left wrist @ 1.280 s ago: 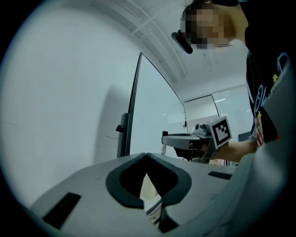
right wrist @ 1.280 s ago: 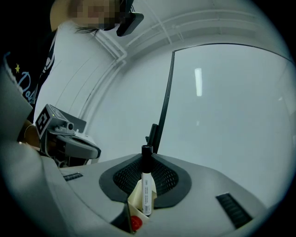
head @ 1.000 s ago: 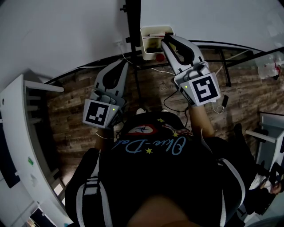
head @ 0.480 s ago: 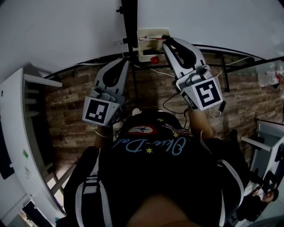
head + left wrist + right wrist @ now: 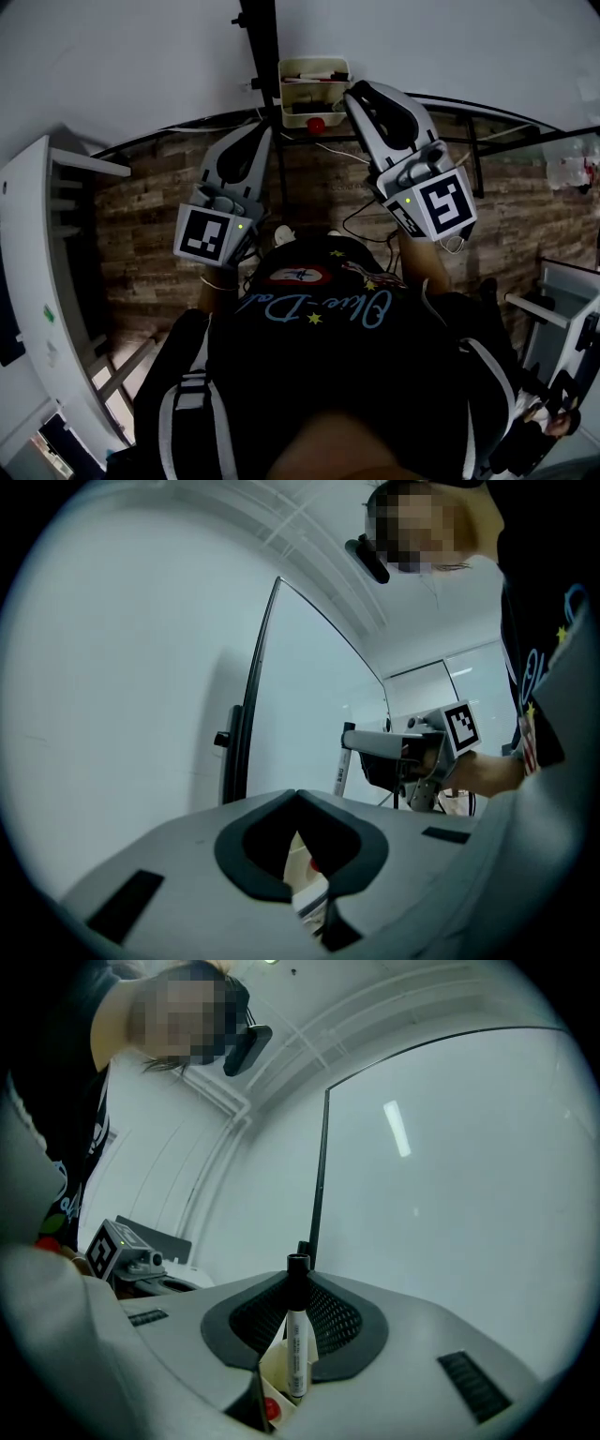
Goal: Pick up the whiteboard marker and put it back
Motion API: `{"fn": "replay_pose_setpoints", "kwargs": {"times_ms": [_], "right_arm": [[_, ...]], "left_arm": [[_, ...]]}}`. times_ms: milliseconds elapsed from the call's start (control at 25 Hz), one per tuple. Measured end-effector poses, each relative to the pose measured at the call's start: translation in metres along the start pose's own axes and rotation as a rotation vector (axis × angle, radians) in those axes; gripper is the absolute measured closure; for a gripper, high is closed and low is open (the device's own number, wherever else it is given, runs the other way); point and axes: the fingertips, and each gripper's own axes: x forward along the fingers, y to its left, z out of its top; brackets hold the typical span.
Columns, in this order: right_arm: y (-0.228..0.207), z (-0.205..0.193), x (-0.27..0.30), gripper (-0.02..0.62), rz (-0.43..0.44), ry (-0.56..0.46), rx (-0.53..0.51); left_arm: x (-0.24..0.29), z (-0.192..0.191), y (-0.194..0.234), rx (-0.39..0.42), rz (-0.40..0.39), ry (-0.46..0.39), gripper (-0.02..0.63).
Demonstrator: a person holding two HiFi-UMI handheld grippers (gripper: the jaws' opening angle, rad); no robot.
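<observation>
Right gripper (image 5: 296,1283) pinches the whiteboard marker (image 5: 297,1344) upright, near the white holder (image 5: 314,66) at the far wall, probably lining up the drop. Left gripper (image 5: 297,797) hangs alongside, pressed together, empty.

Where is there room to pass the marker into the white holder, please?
The holder looks crowded with pens at its mouth. Open room lies between the left gripper and right gripper, straight toward it; the black pole borders its left side.

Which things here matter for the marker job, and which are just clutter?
Job: whiteboard marker, clamped in right gripper; white tray ahead of it.
Lying about: left gripper, shut, empty; red round thing; floor cables; white shelf.
</observation>
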Motion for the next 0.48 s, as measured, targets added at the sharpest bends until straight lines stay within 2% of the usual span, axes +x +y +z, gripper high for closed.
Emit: {"fn": "replay_pose_setpoints", "kwargs": {"times_ms": [480], "right_arm": [[-0.004,0.007,-0.02,0.526,0.015,-0.019,0.013]], "left_arm": [[0.002,0.001,-0.017,0.019,0.017,0.009,0.618]]}}
